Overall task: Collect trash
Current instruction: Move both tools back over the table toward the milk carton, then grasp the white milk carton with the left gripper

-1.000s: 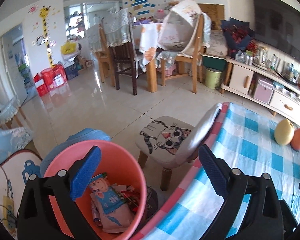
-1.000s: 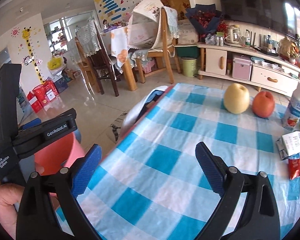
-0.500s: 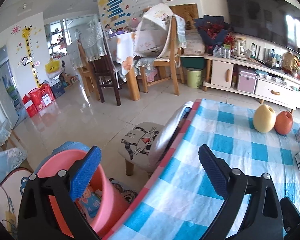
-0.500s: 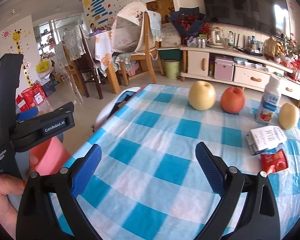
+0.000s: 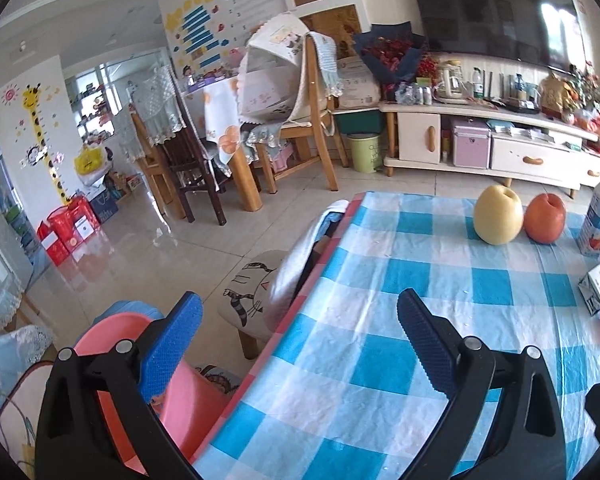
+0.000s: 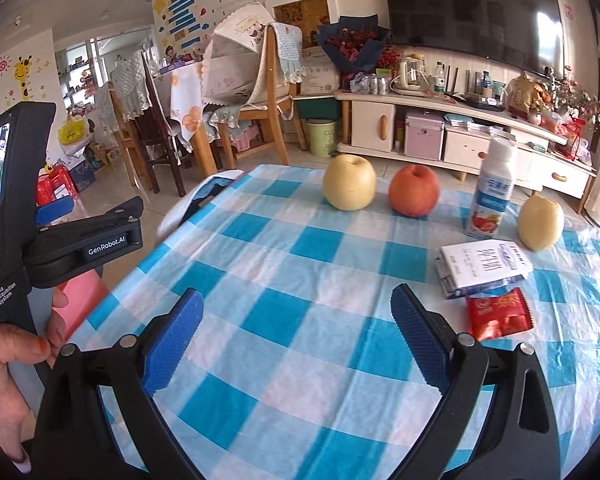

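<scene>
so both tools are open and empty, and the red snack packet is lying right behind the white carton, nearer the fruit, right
Not quite. In the right wrist view the red snack packet lies in front of the white carton, on the side nearer the camera, away from the fruit. The rest holds: the left tool and right tool are both open and empty.

Our left black two-finger gripper with blue ribbed pads (image 5: 298, 336) spread wide and empty, our matching right gripper (image 6: 296, 330) likewise agape, our bare left hand (image 6: 10, 364) clasping the left handle
</scene>
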`<state>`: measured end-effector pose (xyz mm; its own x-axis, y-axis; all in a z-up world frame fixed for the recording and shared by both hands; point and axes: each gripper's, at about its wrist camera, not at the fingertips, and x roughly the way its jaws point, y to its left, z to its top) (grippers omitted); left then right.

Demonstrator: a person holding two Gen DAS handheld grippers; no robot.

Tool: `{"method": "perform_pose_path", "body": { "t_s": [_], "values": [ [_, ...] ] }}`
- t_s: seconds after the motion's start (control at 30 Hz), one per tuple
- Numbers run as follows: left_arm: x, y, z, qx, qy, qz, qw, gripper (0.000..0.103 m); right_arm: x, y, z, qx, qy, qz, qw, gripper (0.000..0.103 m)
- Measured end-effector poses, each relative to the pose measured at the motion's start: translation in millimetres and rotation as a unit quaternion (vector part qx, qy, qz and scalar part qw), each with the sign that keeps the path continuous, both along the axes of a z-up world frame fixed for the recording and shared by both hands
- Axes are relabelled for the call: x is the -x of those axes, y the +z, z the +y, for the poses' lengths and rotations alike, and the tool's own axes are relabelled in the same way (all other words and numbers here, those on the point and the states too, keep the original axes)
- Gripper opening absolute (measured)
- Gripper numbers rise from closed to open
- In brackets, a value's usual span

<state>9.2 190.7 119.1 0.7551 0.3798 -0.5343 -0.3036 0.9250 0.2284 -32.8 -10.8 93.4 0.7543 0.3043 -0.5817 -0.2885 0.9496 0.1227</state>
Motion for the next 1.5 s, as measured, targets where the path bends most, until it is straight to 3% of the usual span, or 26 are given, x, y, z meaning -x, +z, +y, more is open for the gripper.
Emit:
{"method": "perform_pose_path", "body": {
  "t_s": [0.33,0.57,0.83,0.93,1.13,1.2,1.33,1.5],
  "values": [
    [-5,-10,-40,-0.012,-0.076,0.015,0.9969,0.097,2,-8,-54,-0.020,-0.034,0.004,0.999,0.095],
    [-7,-19,-75,0.031,-0.190,0.011,0.9813,0.097,-6,-13,-129,-0.032,-0.109,0.021,0.993,0.095],
    [-29,-41,-140,0.080,-0.315,0.026,0.9454,0.097,-24,-24,-210,-0.052,-0.181,0.052,0.981,0.095],
    [-48,-50,-176,0.084,-0.369,0.048,0.9242,0.097,-30,-30,-234,-0.064,-0.201,0.068,0.975,0.095],
    [-88,-66,-259,0.051,-0.473,0.098,0.8741,0.097,-30,-36,-258,-0.094,-0.218,0.081,0.968,0.095],
    [-102,-74,-281,0.031,-0.493,0.122,0.8610,0.097,-32,-38,-264,-0.104,-0.222,0.087,0.966,0.095],
    [-131,-88,-301,0.037,-0.501,0.171,0.8476,0.097,-36,-42,-265,-0.115,-0.216,0.098,0.965,0.095],
    [-145,-102,-311,0.044,-0.495,0.199,0.8448,0.096,-37,-43,-262,-0.119,-0.204,0.106,0.966,0.095]
  ]
}}
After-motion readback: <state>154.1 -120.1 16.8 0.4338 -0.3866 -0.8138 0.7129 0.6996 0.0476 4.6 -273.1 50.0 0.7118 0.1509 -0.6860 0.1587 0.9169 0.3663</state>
